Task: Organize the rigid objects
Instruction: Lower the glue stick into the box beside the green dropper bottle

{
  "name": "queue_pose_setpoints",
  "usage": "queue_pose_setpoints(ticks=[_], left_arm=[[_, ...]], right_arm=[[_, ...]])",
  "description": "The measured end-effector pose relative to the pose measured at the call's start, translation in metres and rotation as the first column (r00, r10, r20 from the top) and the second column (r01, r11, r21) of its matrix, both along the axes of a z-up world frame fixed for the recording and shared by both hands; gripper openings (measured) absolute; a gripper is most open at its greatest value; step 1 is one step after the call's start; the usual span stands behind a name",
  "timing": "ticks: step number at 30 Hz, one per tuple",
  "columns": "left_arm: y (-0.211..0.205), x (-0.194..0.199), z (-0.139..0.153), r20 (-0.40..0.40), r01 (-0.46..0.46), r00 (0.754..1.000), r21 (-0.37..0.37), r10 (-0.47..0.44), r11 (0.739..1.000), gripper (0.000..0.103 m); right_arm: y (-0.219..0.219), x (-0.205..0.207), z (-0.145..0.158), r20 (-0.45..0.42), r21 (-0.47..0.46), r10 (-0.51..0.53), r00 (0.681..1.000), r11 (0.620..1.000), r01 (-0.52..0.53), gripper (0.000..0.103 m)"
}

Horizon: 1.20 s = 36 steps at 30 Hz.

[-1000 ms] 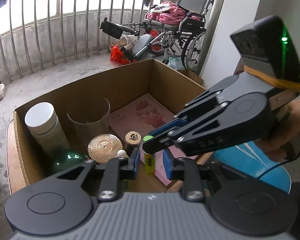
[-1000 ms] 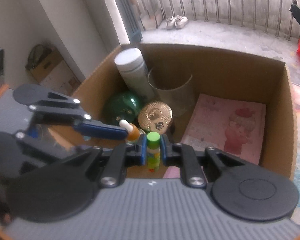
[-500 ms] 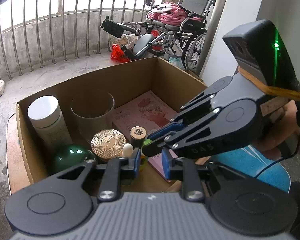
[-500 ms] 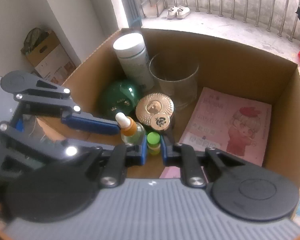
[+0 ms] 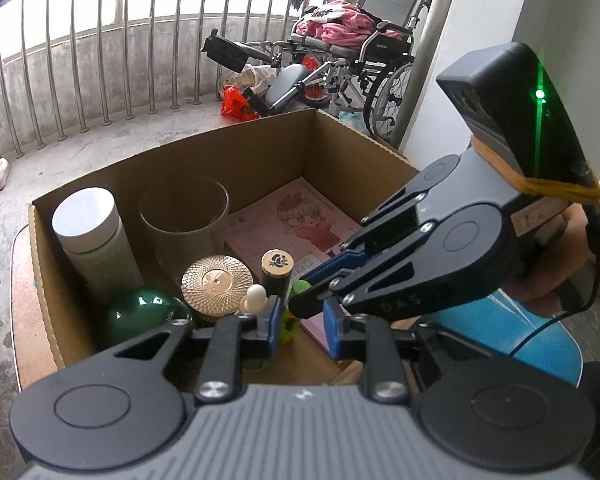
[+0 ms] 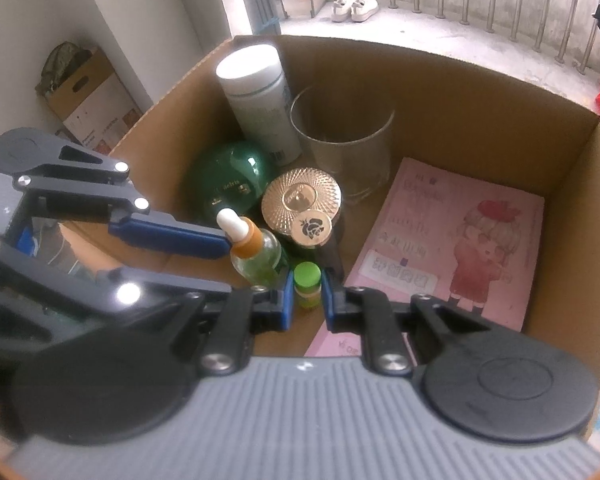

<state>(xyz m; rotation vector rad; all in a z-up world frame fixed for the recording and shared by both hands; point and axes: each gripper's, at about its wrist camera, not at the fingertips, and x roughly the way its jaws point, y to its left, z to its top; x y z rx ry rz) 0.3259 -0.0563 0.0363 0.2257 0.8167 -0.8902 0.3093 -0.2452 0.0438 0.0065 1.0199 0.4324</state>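
Inside the open cardboard box [image 6: 460, 64] my right gripper [image 6: 307, 280] is shut on a small green-capped bottle [image 6: 307, 284], held upright low in the front of the box. It stands between a dropper bottle [image 6: 256, 252] and a pink book [image 6: 460, 240]. My left gripper [image 6: 228, 264] reaches in from the left. Its upper fingertip is beside the dropper's neck, and its jaws are nearly together with nothing between them. In the left wrist view the left gripper [image 5: 302, 324] has the dropper's white bulb [image 5: 256, 294] outside its left finger. The right gripper [image 5: 300, 308] crosses just ahead of it.
The box also holds a white-lidded canister [image 6: 256, 96], a glass [image 6: 344, 140], a round green jar [image 6: 228, 176], a gold-lidded jar [image 6: 302, 196] and a rose-capped dark tube [image 6: 312, 228]. Beyond it are a wheelchair [image 5: 364, 40], shoes [image 6: 354, 8] and another carton [image 6: 88, 96].
My right gripper has sunk deeper into the box with the small bottle, bringing it down beside the dropper bottle. The left gripper has kept its place.
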Motion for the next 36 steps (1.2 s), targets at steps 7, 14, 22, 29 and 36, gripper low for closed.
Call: queue_pose_setpoints(ticks=[7,14,22,29,36], left_arm=[[-0.001,0.001,-0.001,-0.002,-0.001,1.0,0.001,0.001,1.0,0.023],[-0.001,0.001,-0.001,-0.002,-0.002,1.0,0.001,0.002,1.0,0.024],[0.0,0.002,-0.001,-0.003,-0.003,1.0,0.001,0.003,1.0,0.024],[0.0,0.002,0.0,-0.001,-0.005,1.0,-0.001,0.005,1.0,0.024],[0.001,0.002,0.0,-0.002,-0.005,1.0,-0.003,0.005,1.0,0.024]], right_arm=[[-0.001,0.001,-0.006,-0.016,-0.005,-0.002,1.0,1.0,0.002,0.015],[-0.005,0.002,-0.007,-0.016,0.0,-0.014,1.0,1.0,0.014,0.016],[-0.002,0.0,-0.002,0.009,-0.009,-0.004,1.0,1.0,0.004,0.014],[0.002,-0.002,0.006,0.02,-0.031,0.026,0.999,0.999,-0.025,0.014],[0.008,0.0,0.003,-0.014,-0.06,0.056,0.998,0.997,-0.057,0.014]])
